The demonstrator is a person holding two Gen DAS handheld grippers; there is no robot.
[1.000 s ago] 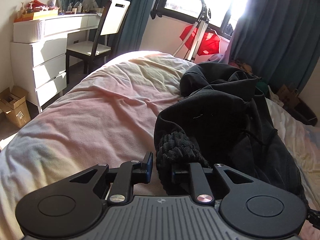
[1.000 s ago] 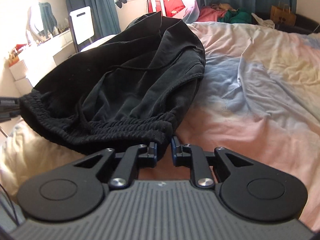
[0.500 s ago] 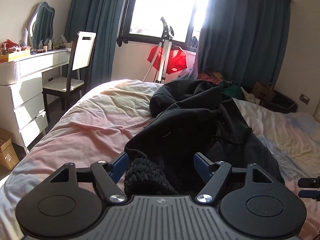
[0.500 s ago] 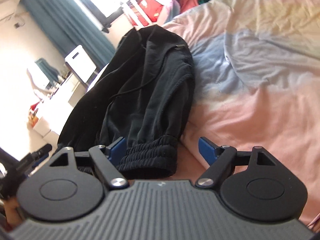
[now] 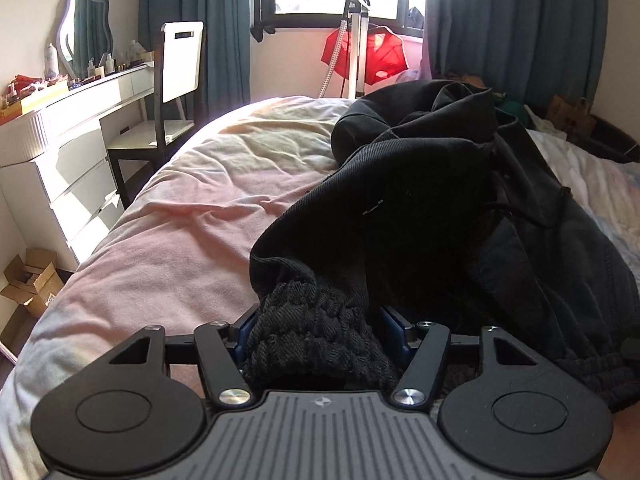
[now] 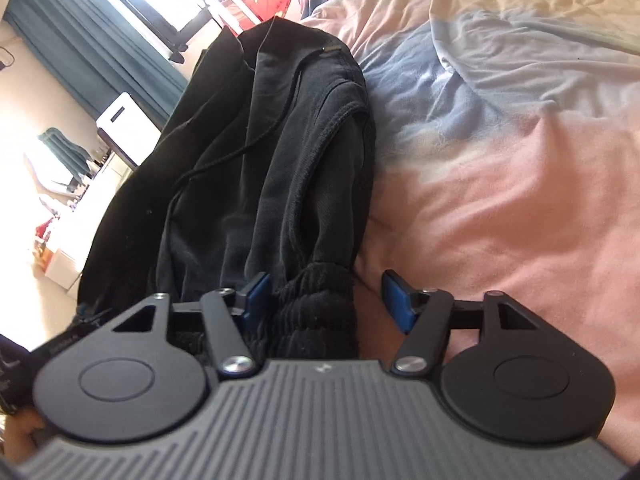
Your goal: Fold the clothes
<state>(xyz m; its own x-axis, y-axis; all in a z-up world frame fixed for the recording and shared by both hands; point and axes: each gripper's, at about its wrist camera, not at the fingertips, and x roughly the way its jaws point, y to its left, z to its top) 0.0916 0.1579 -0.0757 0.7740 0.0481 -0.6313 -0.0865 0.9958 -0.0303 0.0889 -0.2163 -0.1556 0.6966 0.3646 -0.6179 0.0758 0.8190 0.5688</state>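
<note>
A black hooded sweatshirt (image 5: pixel 420 208) lies bunched on the pink and pale sheet of the bed (image 5: pixel 192 240). In the left wrist view its ribbed hem (image 5: pixel 312 328) is wadded between the blue pads of my left gripper (image 5: pixel 318 332), whose jaws are closing around it. In the right wrist view the same sweatshirt (image 6: pixel 248 168) runs away from me with its drawstring showing. Another ribbed end (image 6: pixel 316 304) sits inside my right gripper (image 6: pixel 326 300), against the left pad, with a gap to the right pad. Those jaws are closing too.
A white dresser (image 5: pixel 60 140) with a mirror and bottles stands left of the bed, with a white-backed chair (image 5: pixel 176 92) beside it. A cardboard box (image 5: pixel 32 284) is on the floor. A stand with a red garment (image 5: pixel 368 56) is by the window. Bedsheet (image 6: pixel 500 200) stretches right.
Both grippers let go of the ribbed hem, opened wide, sank toward the bed and now close again around the fabric. The right view has rolled sideways.
</note>
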